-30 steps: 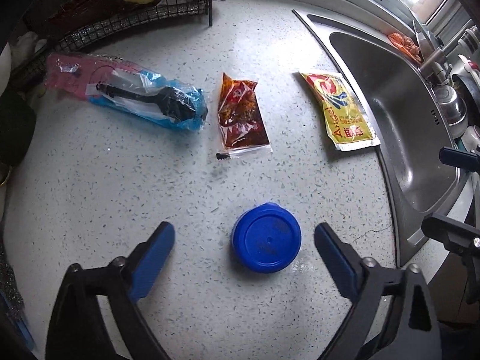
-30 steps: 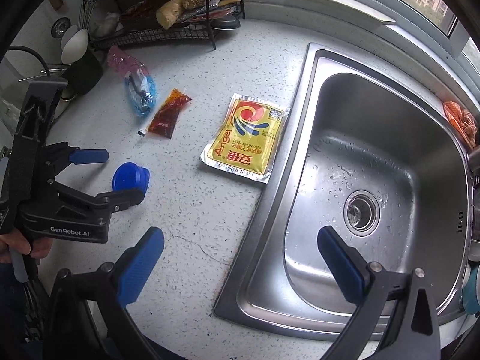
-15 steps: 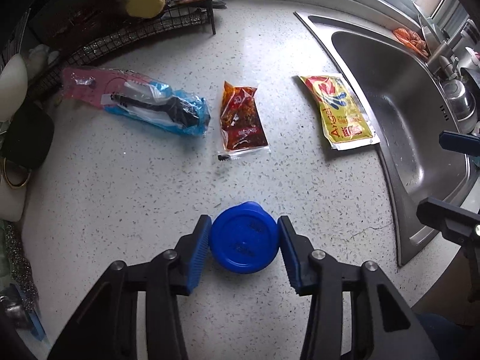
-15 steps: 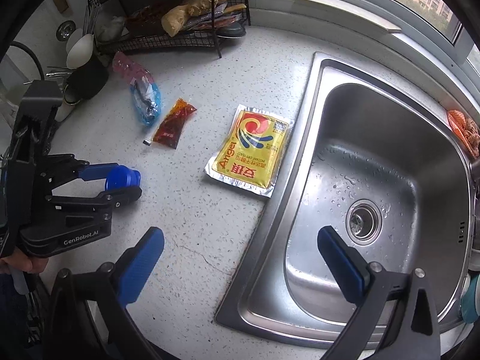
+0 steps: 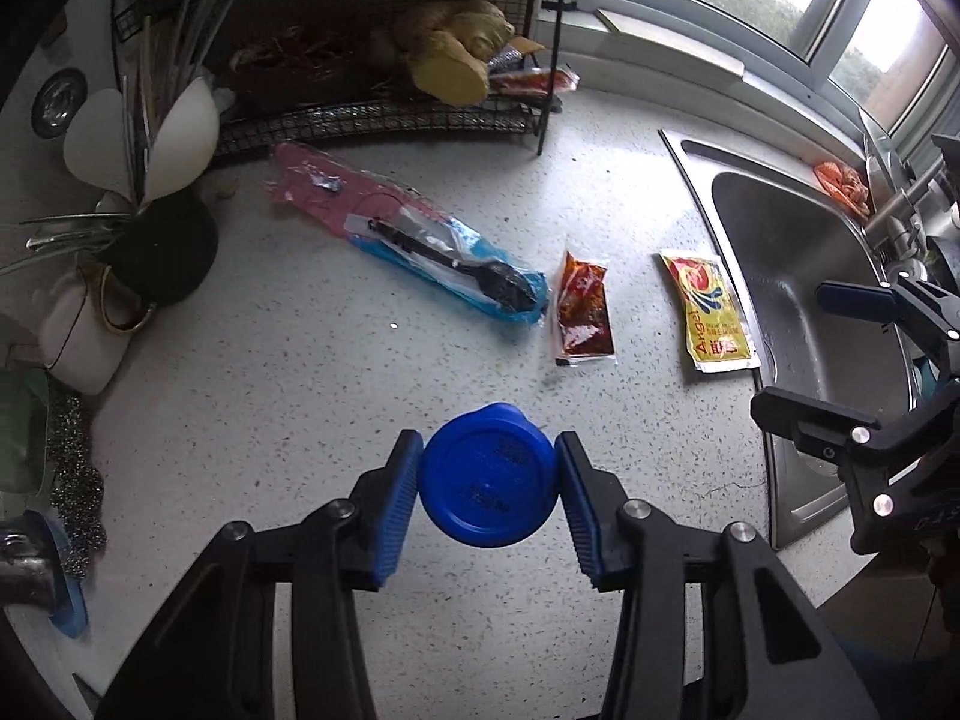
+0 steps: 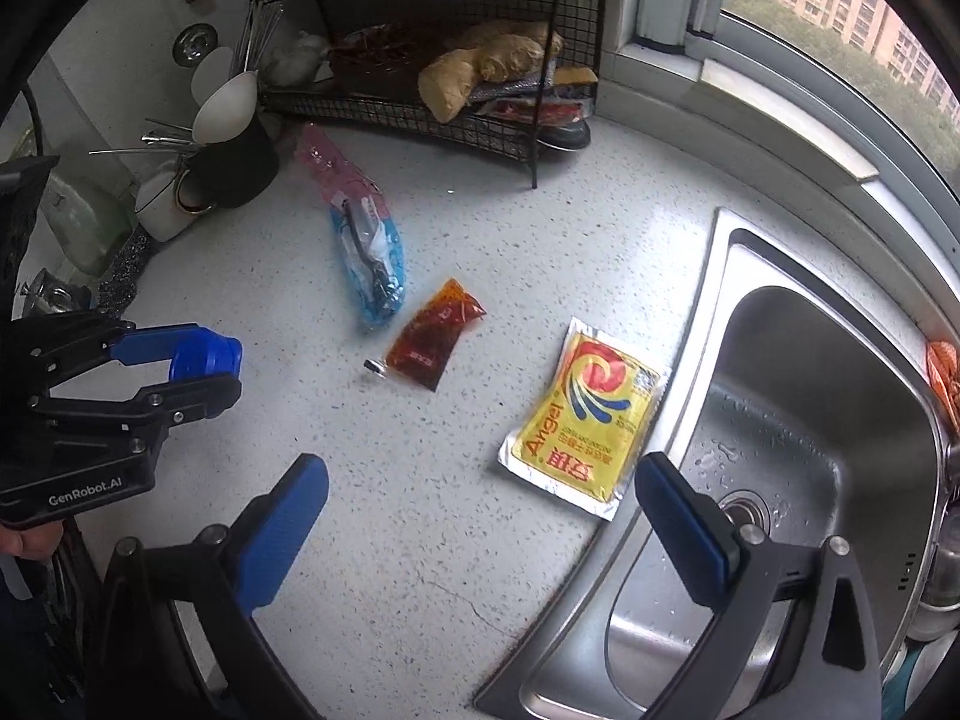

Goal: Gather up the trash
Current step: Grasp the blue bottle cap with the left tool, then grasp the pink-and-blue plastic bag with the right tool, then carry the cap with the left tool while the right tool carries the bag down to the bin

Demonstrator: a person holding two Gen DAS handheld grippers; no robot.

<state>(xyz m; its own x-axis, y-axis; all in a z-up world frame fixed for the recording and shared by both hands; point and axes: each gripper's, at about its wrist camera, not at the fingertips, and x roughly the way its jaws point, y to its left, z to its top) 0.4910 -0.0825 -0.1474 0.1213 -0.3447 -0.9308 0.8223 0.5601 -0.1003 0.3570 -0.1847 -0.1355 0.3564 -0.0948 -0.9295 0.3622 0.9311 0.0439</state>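
My left gripper (image 5: 487, 480) is shut on a round blue cap (image 5: 486, 474), held clear above the speckled counter; the right wrist view shows the same blue cap (image 6: 205, 354) pinched in the left gripper (image 6: 201, 363) at the left edge. On the counter lie a blue and pink plastic wrapper with a black spoon inside (image 5: 432, 261) (image 6: 366, 252), a red sauce packet (image 5: 582, 315) (image 6: 432, 348) and a yellow Angel packet (image 5: 708, 312) (image 6: 585, 414). My right gripper (image 6: 480, 510) stands open and empty, over the counter's front edge just below the yellow packet.
A steel sink (image 6: 798, 468) (image 5: 798, 276) fills the right side. A black wire rack (image 5: 384, 114) (image 6: 432, 78) with ginger stands at the back. A black utensil cup (image 5: 162, 246) (image 6: 231, 165), a white mug (image 5: 90, 336) and a steel scourer (image 5: 75, 468) crowd the left.
My left gripper closed on the blue cap and lifted it off the counter. The right gripper drifted left from over the sink toward the yellow packet, still open.
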